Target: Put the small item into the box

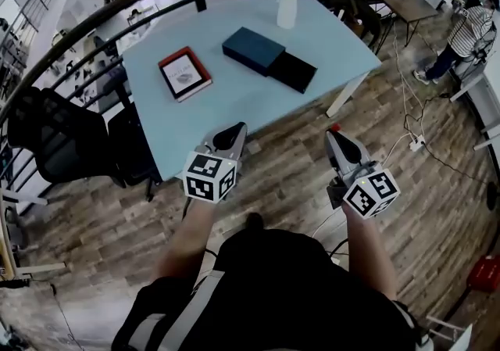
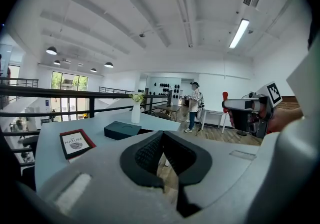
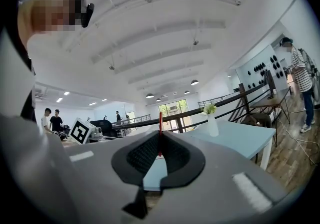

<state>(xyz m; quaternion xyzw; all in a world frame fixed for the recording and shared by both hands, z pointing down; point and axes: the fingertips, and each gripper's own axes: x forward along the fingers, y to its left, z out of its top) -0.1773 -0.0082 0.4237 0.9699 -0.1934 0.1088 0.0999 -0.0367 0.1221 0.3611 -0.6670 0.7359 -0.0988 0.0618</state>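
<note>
One dark rectangular box lies at twelve o'clock on the smooth pale-blue counter; the left claw is closed and empty, while the right claw pinches one thin red item.

Left hand-held gripper jaws together, box, book, vase on table

**Both grippers held near the body, jaws closed**

The left gripper and right gripper sit side by side, pointing toward the far side, with bare forearms behind them. The left jaws meet with nothing between them. The right jaws are pressed together, apparently pinching a thin red piece.
</note>
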